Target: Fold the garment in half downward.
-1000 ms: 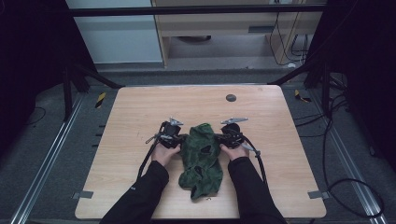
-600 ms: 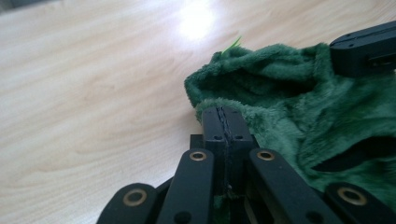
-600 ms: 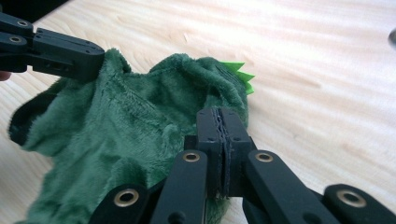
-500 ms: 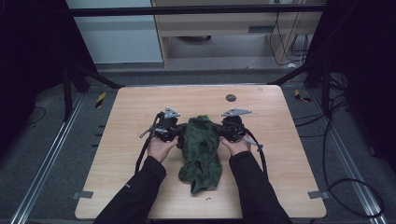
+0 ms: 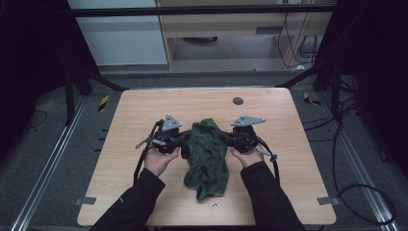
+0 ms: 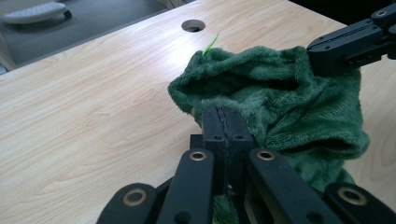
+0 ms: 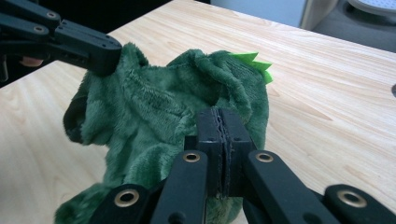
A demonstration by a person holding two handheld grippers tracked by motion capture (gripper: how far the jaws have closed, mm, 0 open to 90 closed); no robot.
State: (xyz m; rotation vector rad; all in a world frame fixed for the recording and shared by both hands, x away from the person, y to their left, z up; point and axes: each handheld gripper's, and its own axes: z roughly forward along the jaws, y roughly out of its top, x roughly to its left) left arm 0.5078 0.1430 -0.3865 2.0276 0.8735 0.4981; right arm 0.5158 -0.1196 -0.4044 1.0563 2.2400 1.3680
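Dark green plush garment (image 5: 207, 154), pale wooden table (image 5: 144, 108)

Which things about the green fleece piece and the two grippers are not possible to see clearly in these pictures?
- What garment the green fleece piece is: bunched up in the high view.
- Its underside: hidden against the table.
- How much fleece the left gripper pinches: covered by its closed jaws.
- The same for the right gripper.
- The light green spikes: folds hide the rest.
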